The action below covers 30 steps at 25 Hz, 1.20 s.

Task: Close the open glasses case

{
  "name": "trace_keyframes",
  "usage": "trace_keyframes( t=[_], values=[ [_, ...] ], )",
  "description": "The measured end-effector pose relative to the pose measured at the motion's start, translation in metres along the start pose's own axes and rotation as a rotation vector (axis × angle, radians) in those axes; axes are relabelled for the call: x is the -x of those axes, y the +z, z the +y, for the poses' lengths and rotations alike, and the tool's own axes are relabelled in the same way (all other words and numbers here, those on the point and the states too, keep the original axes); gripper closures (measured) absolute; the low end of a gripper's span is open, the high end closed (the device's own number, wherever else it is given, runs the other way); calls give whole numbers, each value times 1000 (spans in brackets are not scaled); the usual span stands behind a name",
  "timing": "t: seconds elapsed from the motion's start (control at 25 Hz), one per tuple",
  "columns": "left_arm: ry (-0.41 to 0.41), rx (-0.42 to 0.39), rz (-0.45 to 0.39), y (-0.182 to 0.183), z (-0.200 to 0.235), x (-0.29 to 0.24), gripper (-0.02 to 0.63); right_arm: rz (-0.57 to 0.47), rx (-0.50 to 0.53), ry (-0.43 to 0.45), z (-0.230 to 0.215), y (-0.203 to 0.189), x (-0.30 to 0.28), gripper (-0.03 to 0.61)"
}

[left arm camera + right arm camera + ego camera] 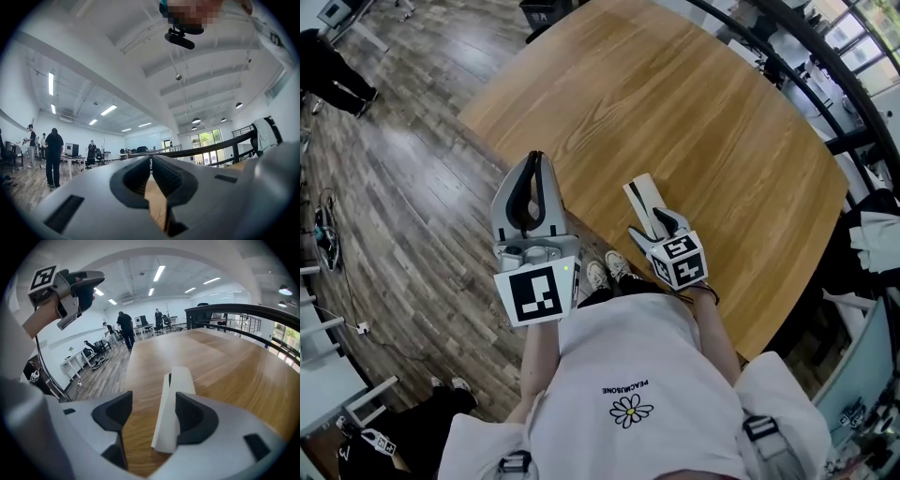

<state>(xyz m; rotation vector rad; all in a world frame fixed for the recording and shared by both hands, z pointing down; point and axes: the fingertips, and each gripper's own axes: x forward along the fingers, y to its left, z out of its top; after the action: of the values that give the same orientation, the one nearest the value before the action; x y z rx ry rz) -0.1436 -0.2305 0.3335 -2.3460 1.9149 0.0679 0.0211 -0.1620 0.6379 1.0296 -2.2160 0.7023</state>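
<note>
The wooden table [694, 122] bears the white glasses case [176, 399] near its edge. Above that edge, the left gripper [151, 161] has its fingers pressed together, empty. The right gripper [150, 416] has its fingers spread around the case, which lies against one finger.

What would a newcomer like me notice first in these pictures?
Likely the white oblong glasses case on the broad rounded wooden table, lying between the parted jaws of the right gripper, against one jaw. Then the grey left gripper, held up near the table's edge, jaws together with nothing in them.
</note>
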Motion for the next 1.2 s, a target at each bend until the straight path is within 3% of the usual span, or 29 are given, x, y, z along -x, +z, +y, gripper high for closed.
trace_keyframes(
  t=[0.48, 0.64, 0.76, 0.96, 1.12, 1.16, 1.2],
  values=[
    [12, -3, 7, -2, -1, 3, 595, 108, 155, 4, 14, -24, -12, 304],
    [19, -30, -34, 0, 2, 3, 595, 111, 154, -10, 11, -24, -14, 304],
    [29, -26, 13, -7, 6, 5, 595, 86, 133, -23, 6, -9, -12, 304],
    [30, -18, -9, 2, 4, 5, 595, -116, 78, -76, -18, 67, 2, 304],
    [51, -12, -30, 10, 11, 7, 595, -377, 6, -153, -33, 146, 33, 306],
    [58, -13, -31, 11, 14, 8, 595, -452, -1, -181, -32, 164, 47, 325],
    [63, -14, -30, 11, 16, 10, 595, -522, 0, -215, -29, 179, 62, 399]
  ],
)
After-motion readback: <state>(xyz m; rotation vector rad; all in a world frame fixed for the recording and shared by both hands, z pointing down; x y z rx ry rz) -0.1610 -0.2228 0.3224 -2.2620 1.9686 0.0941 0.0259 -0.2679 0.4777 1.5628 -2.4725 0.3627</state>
